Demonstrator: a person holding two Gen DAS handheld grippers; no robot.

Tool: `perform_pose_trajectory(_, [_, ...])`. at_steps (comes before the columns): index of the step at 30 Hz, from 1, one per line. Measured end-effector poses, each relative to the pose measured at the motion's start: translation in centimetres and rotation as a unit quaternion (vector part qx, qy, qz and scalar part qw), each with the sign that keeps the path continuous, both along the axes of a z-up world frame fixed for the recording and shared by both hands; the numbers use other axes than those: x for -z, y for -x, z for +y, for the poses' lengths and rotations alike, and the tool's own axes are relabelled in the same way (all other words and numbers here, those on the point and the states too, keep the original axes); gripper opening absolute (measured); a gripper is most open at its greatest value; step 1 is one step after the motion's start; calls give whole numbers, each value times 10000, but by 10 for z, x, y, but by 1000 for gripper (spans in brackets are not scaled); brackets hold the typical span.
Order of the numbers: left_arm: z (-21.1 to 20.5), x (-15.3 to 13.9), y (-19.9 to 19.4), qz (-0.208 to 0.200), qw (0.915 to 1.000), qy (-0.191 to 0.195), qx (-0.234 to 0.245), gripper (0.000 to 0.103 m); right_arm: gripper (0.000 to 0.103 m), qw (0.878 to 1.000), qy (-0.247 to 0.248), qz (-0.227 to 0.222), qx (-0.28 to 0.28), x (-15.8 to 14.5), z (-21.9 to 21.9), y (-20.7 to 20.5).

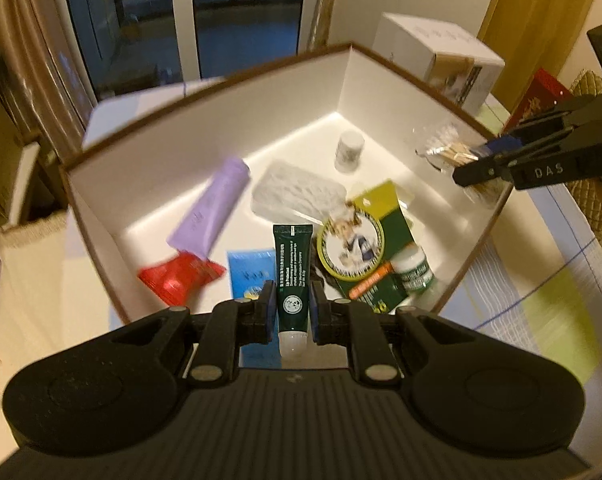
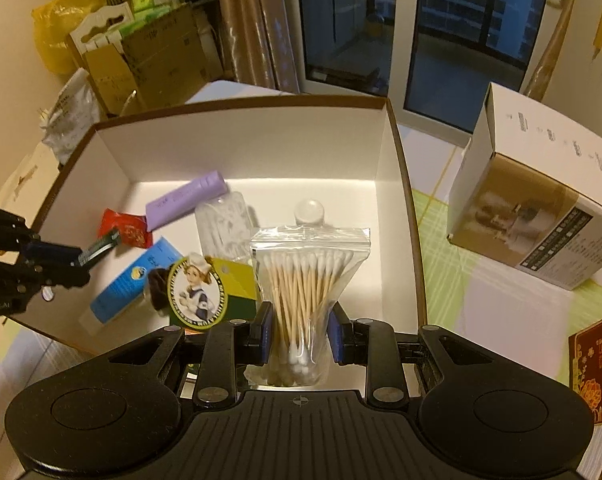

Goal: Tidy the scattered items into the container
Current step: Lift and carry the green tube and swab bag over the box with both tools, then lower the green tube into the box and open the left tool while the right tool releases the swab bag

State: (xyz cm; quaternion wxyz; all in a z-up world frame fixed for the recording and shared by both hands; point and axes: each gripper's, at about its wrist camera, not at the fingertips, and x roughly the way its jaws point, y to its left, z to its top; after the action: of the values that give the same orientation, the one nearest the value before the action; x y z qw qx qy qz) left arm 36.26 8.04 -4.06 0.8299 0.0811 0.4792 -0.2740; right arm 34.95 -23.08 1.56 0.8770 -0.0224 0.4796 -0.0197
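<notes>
Two grippers each clamp one item over the open box. The left gripper [image 1: 292,309], low in the middle of its own view, has its jaws drawn narrow onto a dark green tube [image 1: 292,276] of lip balm, white cap toward the camera, flat crimped end pointing into the box. The right gripper [image 2: 300,334], at the lower middle of its view, has its jaws set somewhat wider, pinching the lower part of a clear zip bag of cotton swabs [image 2: 306,292]; the bag stands upright and bulges above the pads.

Beyond both sits the white box with a brown rim [image 2: 401,168], filling the centre of each frame. Inside it lie a lilac tube [image 2: 187,202] toward the far left, a red packet [image 2: 127,230] just beside it, a blue packet [image 2: 135,282], a green and yellow card with a round nurse picture [image 2: 205,286], a clear plastic case [image 2: 223,226], a small white jar [image 1: 349,150] near the far corner, and a small green-labelled bottle [image 1: 415,268] by the near wall.

Outside the box, a white product carton [image 2: 541,200] stands at the right of the right wrist view.
</notes>
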Motion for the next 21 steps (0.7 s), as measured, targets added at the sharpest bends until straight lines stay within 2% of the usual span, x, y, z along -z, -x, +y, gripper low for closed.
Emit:
perform_pose_trajectory(6, [-4, 15, -4, 364, 9993, 44, 6, 14, 31, 10000, 60, 51, 43, 1, -3, -1])
perform_pose_trajectory(8, [-4, 18, -6, 412, 9991, 67, -52, 24, 31, 9999, 95, 74, 44, 1, -3, -1])
perform_pose_trajectory(16, [-1, 20, -6, 415, 9991, -16, -123, 27, 31, 9993, 262, 267, -30, 3, -2, -4])
perform_pose_trajectory(21, [1, 18, -9, 409, 9991, -32, -143, 31, 31, 9975, 392, 585, -33, 9, -2, -15])
